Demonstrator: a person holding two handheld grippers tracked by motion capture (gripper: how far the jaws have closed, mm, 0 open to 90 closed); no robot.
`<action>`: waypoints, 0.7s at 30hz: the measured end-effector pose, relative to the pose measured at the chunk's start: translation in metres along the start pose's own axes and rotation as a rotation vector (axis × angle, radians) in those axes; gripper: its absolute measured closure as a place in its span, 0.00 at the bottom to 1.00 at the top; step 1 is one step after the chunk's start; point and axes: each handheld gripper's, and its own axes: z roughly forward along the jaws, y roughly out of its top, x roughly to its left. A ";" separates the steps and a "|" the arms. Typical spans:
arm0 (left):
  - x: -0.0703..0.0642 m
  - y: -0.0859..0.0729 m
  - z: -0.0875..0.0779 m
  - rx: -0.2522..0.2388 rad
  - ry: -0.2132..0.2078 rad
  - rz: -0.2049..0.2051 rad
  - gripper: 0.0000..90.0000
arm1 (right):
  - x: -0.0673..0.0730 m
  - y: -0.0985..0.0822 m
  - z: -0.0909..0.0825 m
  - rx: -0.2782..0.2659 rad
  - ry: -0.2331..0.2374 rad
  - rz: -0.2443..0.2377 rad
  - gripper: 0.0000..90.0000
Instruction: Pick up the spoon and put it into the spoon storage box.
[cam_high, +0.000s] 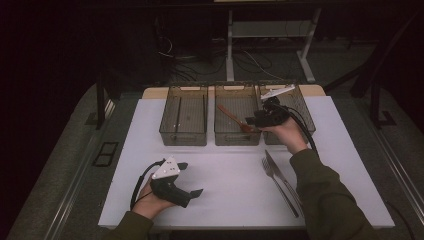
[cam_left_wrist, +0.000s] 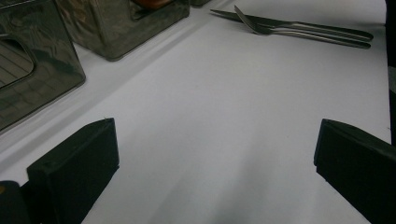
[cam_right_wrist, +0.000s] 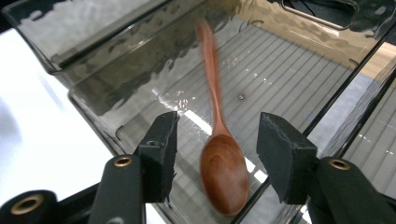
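Note:
A reddish-brown wooden spoon (cam_high: 234, 117) (cam_right_wrist: 224, 170) lies tilted in the middle one of three smoky clear bins (cam_high: 237, 141) (cam_right_wrist: 107, 79), its handle blurred and pointing toward the far wall. My right gripper (cam_high: 250, 121) (cam_right_wrist: 217, 137) hovers over that bin's near right corner. Its jaws stand apart on either side of the spoon's bowl, with a gap at each pad. My left gripper (cam_high: 192, 178) (cam_left_wrist: 215, 158) rests low over the white tabletop at the front left, jaws wide open and with nothing between them.
A metal fork and knife (cam_high: 280, 182) (cam_left_wrist: 299, 30) lie side by side on the white surface at the front right. The left bin (cam_high: 184, 115) (cam_left_wrist: 28, 70) and the right bin (cam_high: 300, 105) flank the middle one along the back.

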 end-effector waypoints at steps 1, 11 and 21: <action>0.000 0.000 0.000 0.000 0.000 0.001 0.00 | 0.000 -0.001 -0.002 -0.005 0.004 0.001 0.50; 0.000 0.000 0.000 0.002 0.001 0.000 0.00 | -0.001 -0.012 -0.029 -0.060 0.040 -0.020 0.45; 0.000 0.000 0.000 0.003 0.002 0.000 0.00 | -0.002 -0.029 -0.052 -0.067 0.057 -0.038 0.43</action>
